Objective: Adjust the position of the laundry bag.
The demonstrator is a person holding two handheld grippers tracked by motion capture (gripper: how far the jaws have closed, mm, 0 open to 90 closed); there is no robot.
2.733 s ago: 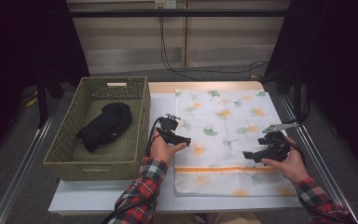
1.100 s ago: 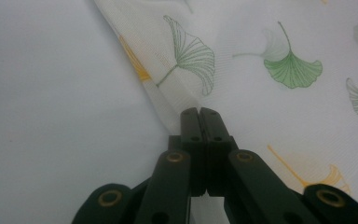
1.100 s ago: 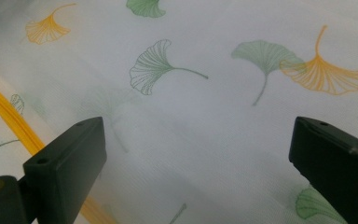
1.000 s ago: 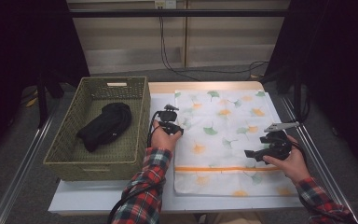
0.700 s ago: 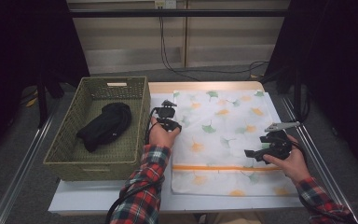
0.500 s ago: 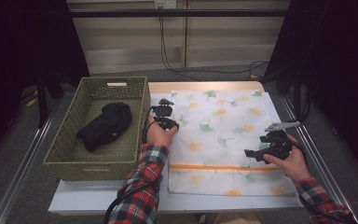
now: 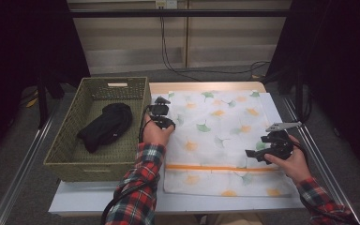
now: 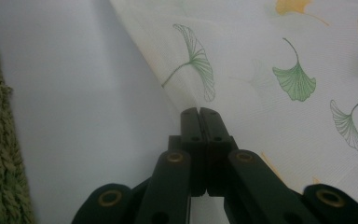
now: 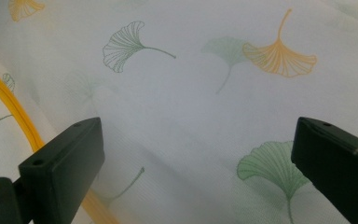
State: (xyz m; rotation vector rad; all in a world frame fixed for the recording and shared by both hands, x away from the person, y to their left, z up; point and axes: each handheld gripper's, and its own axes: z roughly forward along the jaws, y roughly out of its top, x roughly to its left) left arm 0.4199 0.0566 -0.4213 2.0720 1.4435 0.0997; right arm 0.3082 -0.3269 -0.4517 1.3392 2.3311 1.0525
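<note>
White mesh laundry bag (image 7: 220,140) printed with ginkgo leaves is lying flat across the table (image 7: 75,201), long axis running away from the person; left gripper (image 8: 199,114) is sitting at the bag's left edge, jaws pressed together, seemingly pinching that hem; right gripper (image 9: 191,154) is hovering spread wide over the cloth beside the orange zipper (image 7: 206,167); wicker basket (image 7: 65,154) holding a black garment (image 7: 105,125) is crowding the left side; open room is lying rightward and toward the far edge.
</note>
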